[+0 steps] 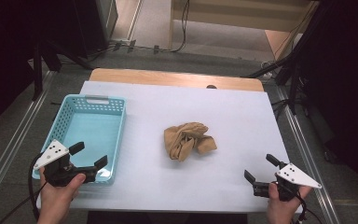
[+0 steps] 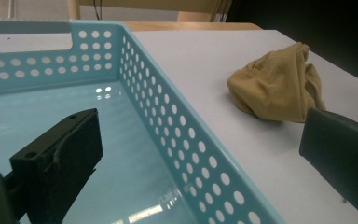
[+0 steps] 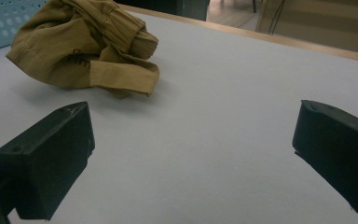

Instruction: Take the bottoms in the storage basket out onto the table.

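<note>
Crumpled tan cloth (image 1: 189, 140) mid-bench, right of basket (image 1: 116, 140). Left tool (image 1: 88, 156) over basket corner, right tool (image 1: 261, 169) roughly equidistant; both released, empty.

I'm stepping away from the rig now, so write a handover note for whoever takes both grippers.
Left gripper: open, holding nothing, at the near right corner of the blue basket, one jaw over the basket's inside.
Right gripper: open, holding nothing, near the table's front right edge.
Tan cloth: crumpled in a heap mid-table, to the right of the basket, touched by neither gripper.
Basket: nothing in it.
Done: nothing visible yet.
Left: likely grasp the cloth and handle it, perhaps into the basket.
</note>
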A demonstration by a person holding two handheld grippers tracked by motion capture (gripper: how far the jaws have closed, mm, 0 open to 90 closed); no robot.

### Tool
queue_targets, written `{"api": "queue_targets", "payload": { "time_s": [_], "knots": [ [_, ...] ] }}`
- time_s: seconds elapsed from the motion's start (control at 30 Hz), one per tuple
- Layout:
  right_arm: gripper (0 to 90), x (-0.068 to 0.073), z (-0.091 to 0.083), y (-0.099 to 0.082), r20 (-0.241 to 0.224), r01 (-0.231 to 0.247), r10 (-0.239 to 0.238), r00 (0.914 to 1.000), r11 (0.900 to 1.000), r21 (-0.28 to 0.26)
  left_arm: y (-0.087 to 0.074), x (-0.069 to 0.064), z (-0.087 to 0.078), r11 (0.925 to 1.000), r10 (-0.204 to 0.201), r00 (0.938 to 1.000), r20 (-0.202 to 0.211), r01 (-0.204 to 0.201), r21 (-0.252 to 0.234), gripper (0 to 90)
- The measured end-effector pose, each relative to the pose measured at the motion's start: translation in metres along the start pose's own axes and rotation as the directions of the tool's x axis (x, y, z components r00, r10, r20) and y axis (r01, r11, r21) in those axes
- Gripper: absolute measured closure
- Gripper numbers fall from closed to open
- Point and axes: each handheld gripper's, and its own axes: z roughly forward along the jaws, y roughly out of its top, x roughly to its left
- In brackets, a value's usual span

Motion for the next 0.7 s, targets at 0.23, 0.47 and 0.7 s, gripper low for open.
{"api": "queue_targets", "payload": {
  "time_s": [0.23,0.47,0.7],
  "knots": [
    [0.0,-0.003,-0.003,0.000,0.009,-0.003,0.003,1.0000,1.0000,-0.009,-0.002,0.011,-0.010,1.0000,0.003,0.9997,-0.026,-0.003,-0.007,0.0],
    [0.0,-0.003,-0.003,-0.001,0.009,-0.002,0.002,1.0000,1.0000,-0.004,-0.008,0.019,-0.016,0.9999,0.012,0.9991,-0.040,-0.012,0.007,0.0],
    [0.0,-0.005,-0.003,-0.001,0.012,-0.007,0.007,0.9999,1.0000,-0.006,-0.011,0.029,-0.022,1.0000,-0.002,0.9979,-0.065,0.002,0.005,0.0]
  ]
}}
